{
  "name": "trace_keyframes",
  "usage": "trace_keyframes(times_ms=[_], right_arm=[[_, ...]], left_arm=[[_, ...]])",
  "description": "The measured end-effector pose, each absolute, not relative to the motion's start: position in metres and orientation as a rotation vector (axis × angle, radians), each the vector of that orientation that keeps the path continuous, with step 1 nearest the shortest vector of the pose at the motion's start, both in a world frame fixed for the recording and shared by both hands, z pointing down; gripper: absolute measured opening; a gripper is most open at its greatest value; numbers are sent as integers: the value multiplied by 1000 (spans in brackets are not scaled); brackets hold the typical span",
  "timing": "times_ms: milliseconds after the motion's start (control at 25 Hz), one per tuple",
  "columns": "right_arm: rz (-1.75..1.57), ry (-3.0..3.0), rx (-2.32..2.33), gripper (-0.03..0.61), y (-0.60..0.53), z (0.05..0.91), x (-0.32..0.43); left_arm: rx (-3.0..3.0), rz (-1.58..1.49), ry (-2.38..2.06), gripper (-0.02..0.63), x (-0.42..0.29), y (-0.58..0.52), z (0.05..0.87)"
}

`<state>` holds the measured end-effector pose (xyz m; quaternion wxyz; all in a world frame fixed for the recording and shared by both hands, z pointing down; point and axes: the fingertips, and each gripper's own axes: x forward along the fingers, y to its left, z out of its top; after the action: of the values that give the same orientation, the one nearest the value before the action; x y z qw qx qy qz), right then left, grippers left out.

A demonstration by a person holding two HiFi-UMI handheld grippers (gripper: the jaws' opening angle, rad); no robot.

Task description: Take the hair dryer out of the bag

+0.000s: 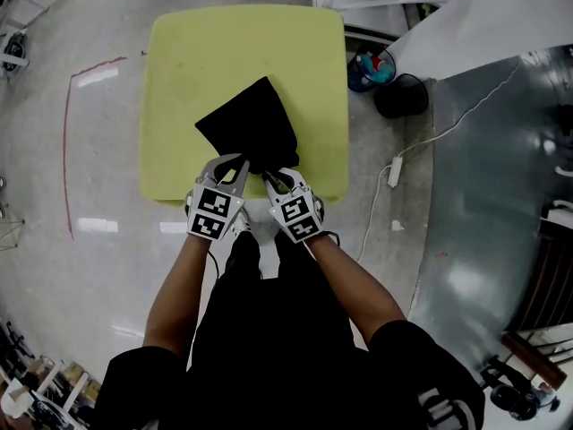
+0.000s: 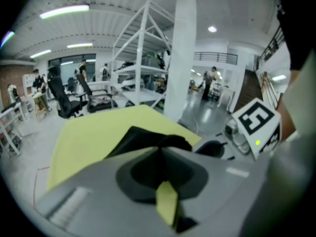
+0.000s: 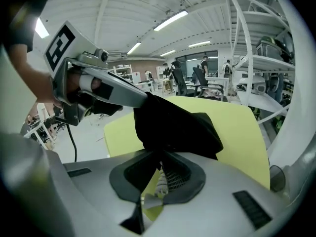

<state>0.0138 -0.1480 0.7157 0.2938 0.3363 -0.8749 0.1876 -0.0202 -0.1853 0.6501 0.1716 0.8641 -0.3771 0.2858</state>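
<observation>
Both tongs [image 1: 243,165] [image 1: 269,178] side-by-side, apparently on bag [image 1: 247,122]

- This is a large open lab or workshop hall, not a home. Far beyond the left claw [image 2: 160,152] rise tall white metal racks [image 2: 140,58], a thick white column [image 2: 180,58] and a railed upper gallery [image 2: 217,58].
- Long strip lights [image 2: 64,11] cross the high white ceiling above that claw.
- Black office chairs [image 2: 61,95] stand ahead and to its left, and people [image 2: 211,80] stand in the distance.
- The glossy grey floor [image 1: 98,267] below carries a red marked line [image 1: 65,150], well left of the left claw.
- Right of the right claw [image 1: 270,176], a white cable [image 1: 440,136] with an adapter block [image 1: 394,171] trails over the floor.
- A plain yellow-green counter [image 1: 179,61] stands alone under both claws.
</observation>
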Motion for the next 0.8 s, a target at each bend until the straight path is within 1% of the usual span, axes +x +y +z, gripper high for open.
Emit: trace_keyframes(times_ms=[200, 240, 320, 440, 640, 800], right_arm=[[473, -2251, 1006, 12, -171, 718, 18], [480, -2234, 1018, 37, -174, 720, 19], [507, -2212, 1026, 107, -179, 728, 18], [572, -2183, 1018, 155, -184, 738, 15], [639, -2098, 977, 207, -189, 756, 9], [635, -2041, 952, 216, -196, 769, 3]], left_arm=[[2454, 807, -1068, 26, -26, -190, 648], [2453, 803, -1066, 26, -27, -191, 648], [2447, 792, -1063, 26, -29, -193, 649], [2437, 771, -1066, 26, -32, -195, 647], [2426, 742, -1055, 26, -33, -192, 646], [2428, 739, -1048, 26, -35, -193, 647]])
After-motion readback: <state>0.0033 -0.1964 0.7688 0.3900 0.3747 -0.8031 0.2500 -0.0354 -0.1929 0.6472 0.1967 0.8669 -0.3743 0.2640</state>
